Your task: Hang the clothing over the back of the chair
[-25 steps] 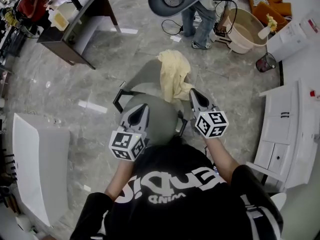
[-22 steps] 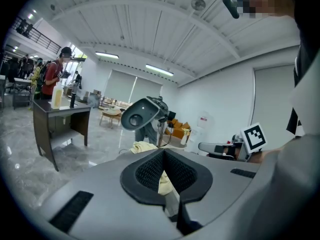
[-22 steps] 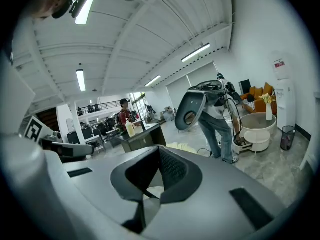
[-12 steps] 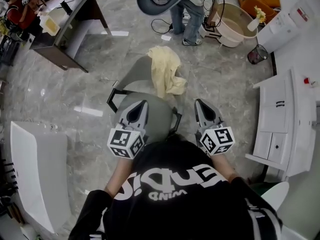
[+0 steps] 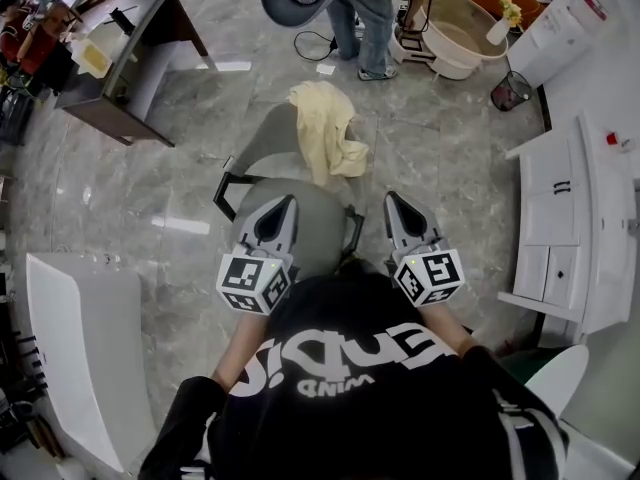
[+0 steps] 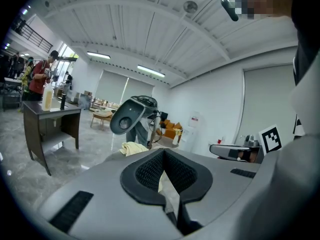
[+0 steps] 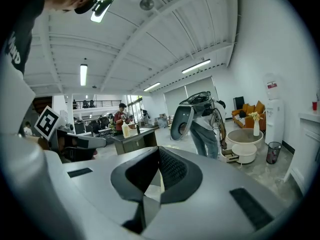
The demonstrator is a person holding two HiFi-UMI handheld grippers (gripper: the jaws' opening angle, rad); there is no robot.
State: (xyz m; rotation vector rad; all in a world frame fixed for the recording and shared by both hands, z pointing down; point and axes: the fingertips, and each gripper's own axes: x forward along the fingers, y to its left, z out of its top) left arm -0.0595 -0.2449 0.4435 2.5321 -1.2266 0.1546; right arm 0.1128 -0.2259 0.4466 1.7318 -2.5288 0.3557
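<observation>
On the grey marble floor (image 5: 130, 178) stands a grey office chair (image 5: 312, 238), its seat turned toward the person in a black printed T-shirt (image 5: 350, 388) who holds both grippers. A dark desk (image 5: 135, 63) stands at the upper left, a white cabinet (image 5: 575, 228) along the right, and a bystander in jeans (image 5: 365, 18) beyond the chair.

The pale yellow clothing (image 5: 325, 133) is draped over the right part of the chair's back, its lower end hanging down just above the seat's far edge.

The left gripper (image 5: 284, 202) hangs over the left part of the seat, pointing toward the chair back. Its jaws are pressed together with nothing between them. The right gripper (image 5: 392, 197) is just off the seat's right edge. Its jaws are likewise closed and empty. Both tips are clear of the clothing.
</observation>
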